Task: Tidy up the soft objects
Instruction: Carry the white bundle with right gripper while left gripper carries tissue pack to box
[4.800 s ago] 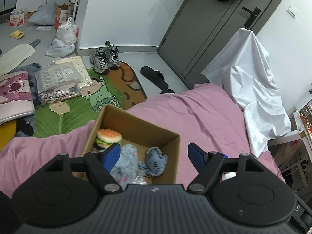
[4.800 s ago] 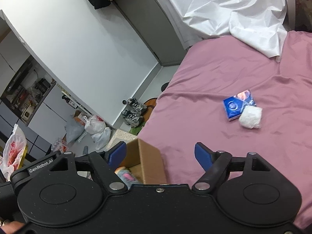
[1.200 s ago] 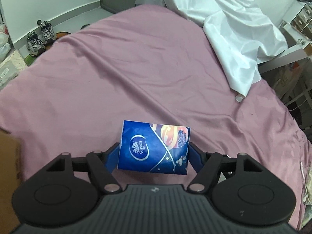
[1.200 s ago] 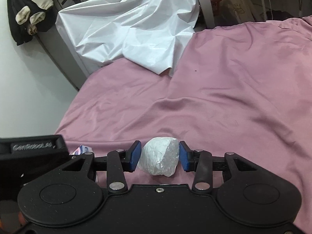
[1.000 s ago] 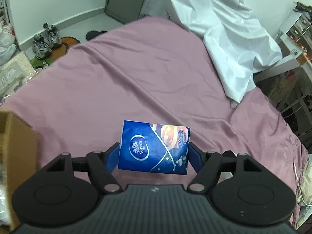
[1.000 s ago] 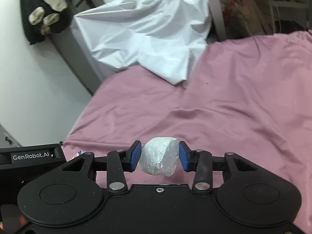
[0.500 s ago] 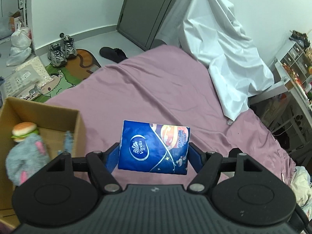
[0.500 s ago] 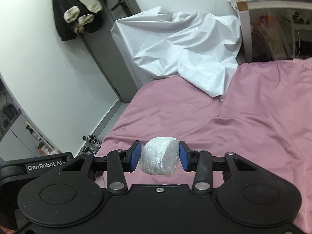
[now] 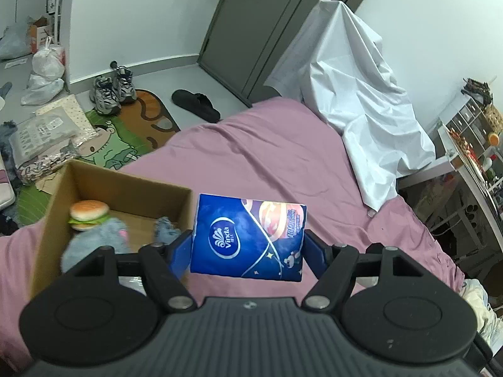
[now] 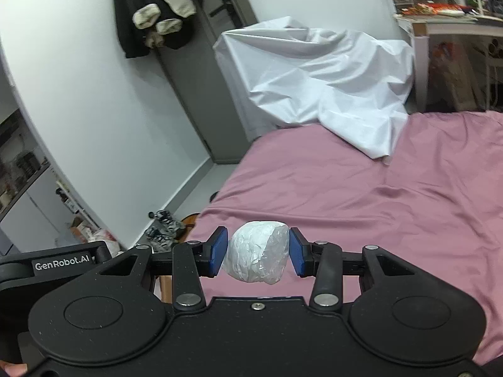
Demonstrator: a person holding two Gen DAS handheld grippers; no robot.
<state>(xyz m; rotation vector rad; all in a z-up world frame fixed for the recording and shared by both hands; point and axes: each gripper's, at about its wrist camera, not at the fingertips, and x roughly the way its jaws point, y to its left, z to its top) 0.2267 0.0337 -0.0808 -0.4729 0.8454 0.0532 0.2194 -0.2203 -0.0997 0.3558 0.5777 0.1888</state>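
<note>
Both tongs loaded, box ahead on the left

The left tongs (image 9: 248, 248) grip a blue tissue pack (image 9: 248, 235) across its long side, held above the pink bed (image 9: 283, 157); the cardboard box (image 9: 125, 188), already holding a toy burger (image 9: 89, 214) and grey plush toys (image 9: 97, 238), lies just to their left. The right tongs (image 10: 254, 256) clamp a white wrapped ball (image 10: 256, 256). The left hand looks nearer the box, so its pack probably goes in first.

A bed with a pink sheet (image 9: 270, 154) fills the middle of both views, with a white cloth (image 9: 361, 100) draped over something at upper right. A grey door (image 9: 261, 25) stands in the white wall (image 9: 132, 15) at top. Sneakers (image 9: 113, 89) and a cartoon floor mat (image 9: 125, 138) lie on the grey floor at left.
</note>
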